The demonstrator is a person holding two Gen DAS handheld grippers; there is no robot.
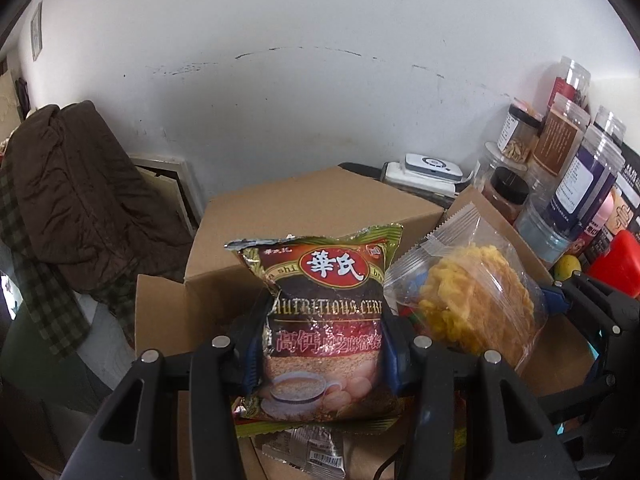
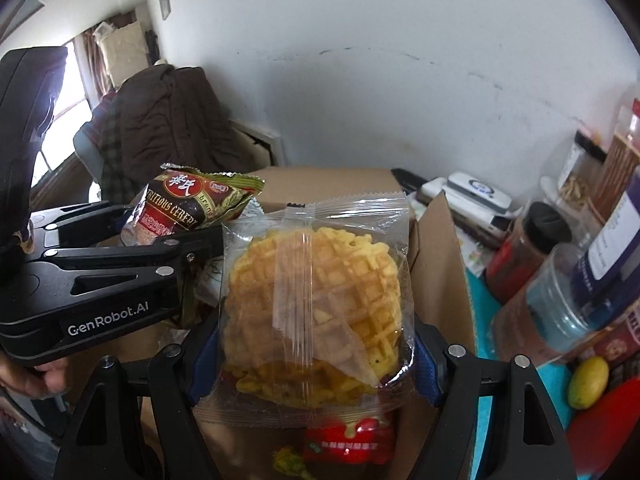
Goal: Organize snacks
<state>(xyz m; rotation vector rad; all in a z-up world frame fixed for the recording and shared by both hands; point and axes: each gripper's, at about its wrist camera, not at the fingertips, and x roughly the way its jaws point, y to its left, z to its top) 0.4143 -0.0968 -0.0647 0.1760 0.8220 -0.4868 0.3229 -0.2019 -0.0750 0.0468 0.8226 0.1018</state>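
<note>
My left gripper point(image 1: 322, 344) is shut on a brown and green cereal sachet point(image 1: 324, 320) and holds it upright above an open cardboard box point(image 1: 312, 208). The sachet also shows in the right wrist view point(image 2: 188, 208), with the left gripper point(image 2: 192, 252) beside it. My right gripper point(image 2: 314, 356) is shut on a clear packet with a yellow waffle cake point(image 2: 316, 304), held above the same box point(image 2: 444, 272). The packet also shows in the left wrist view point(image 1: 472, 300). A silver packet point(image 1: 308, 452) and a red packet point(image 2: 348, 440) lie in the box below.
Several jars and spice bottles point(image 1: 560, 168) stand on the right by the wall. A white device point(image 1: 428, 168) sits behind the box. A yellow fruit point(image 2: 588, 382) and a red object point(image 1: 616, 264) lie at right. A brown coat point(image 1: 80, 200) hangs at left.
</note>
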